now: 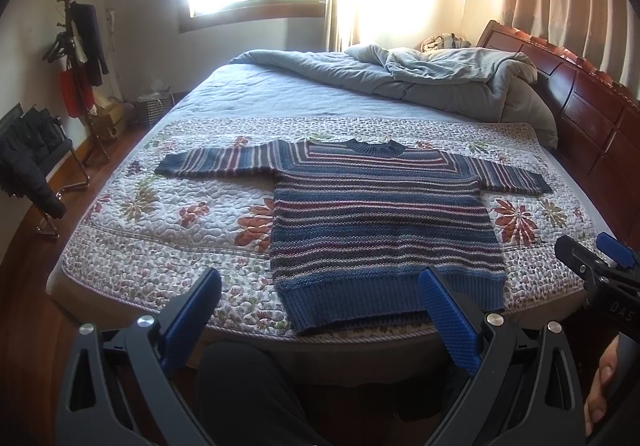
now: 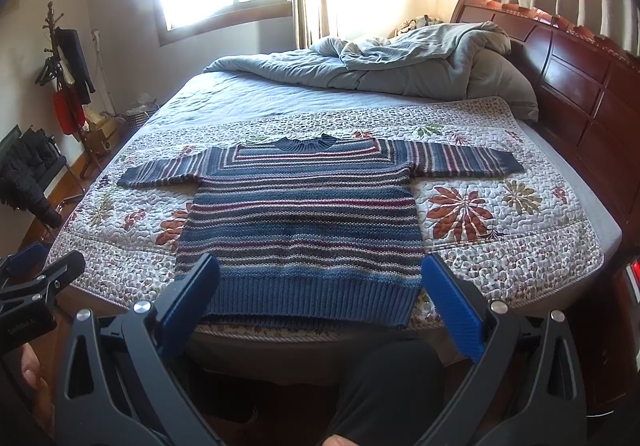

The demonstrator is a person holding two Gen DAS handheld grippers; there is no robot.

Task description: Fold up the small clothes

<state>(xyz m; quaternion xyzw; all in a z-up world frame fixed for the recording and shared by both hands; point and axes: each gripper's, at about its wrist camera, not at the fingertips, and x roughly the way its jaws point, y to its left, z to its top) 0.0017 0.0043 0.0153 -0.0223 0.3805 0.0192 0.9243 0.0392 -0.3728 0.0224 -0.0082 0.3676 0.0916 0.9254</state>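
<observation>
Nearest, the left gripper (image 1: 320,286) and right gripper (image 2: 320,278) are held short of the bed's edge, each with jaws spread wide apart and nothing between them. Beyond them, a striped knit sweater (image 1: 380,214) is laid flat, sleeves outstretched, on a floral quilt (image 1: 180,214). A rumpled grey duvet (image 1: 400,74) is heaped farther back.

Sweater (image 1: 380,214) lies flat on quilt (image 1: 168,214) at near edge of bed (image 1: 256,94), collar away, hem toward viewer, 2 sleeves spread left and right. Bunched duvet (image 1: 420,74) behind it, against headboard (image 1: 580,106) on right. Coat rack (image 1: 80,58) on floor left of bed; both grippers before the hem, left gripper (image 1: 320,322), right gripper (image 2: 320,310).
</observation>
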